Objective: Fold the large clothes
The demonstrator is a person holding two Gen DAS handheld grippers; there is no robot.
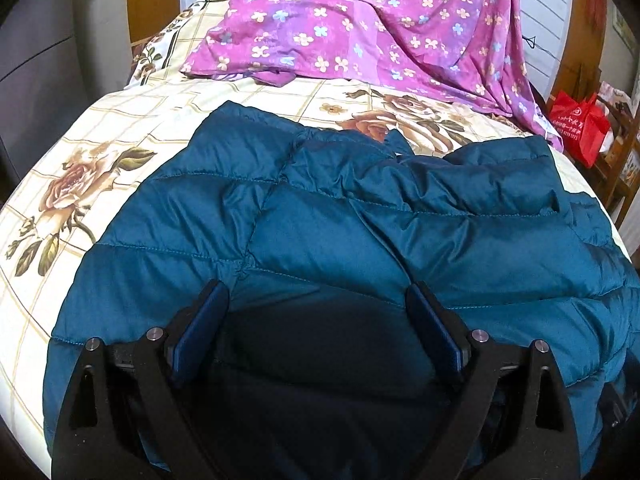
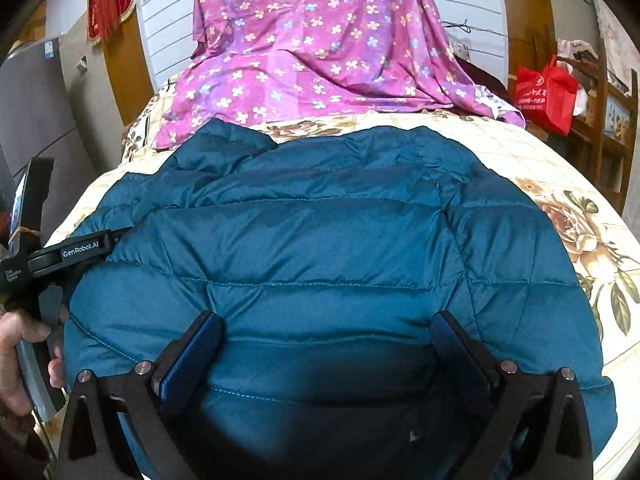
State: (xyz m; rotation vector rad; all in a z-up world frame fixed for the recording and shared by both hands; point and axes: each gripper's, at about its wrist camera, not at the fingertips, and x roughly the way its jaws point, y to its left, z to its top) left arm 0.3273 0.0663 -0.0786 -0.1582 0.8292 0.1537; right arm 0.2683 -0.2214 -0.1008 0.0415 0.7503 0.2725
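Here | left gripper (image 2: 116, 236) reads "GenRobot.AI" | both jaws spread over jacket (image 2: 320, 240)

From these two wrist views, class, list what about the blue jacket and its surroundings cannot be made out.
- Near hem of the blue jacket: both views, in shadow behind the open left gripper and open right gripper.
- Jacket's front, zipper: neither view shows them.
- What lies under the purple floral sheet: covered.
- Print on the red bag: too small.
- Bed edges: cut off.

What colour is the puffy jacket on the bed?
The puffy jacket is dark teal blue with stitched quilt lines, clearest in the right wrist view.
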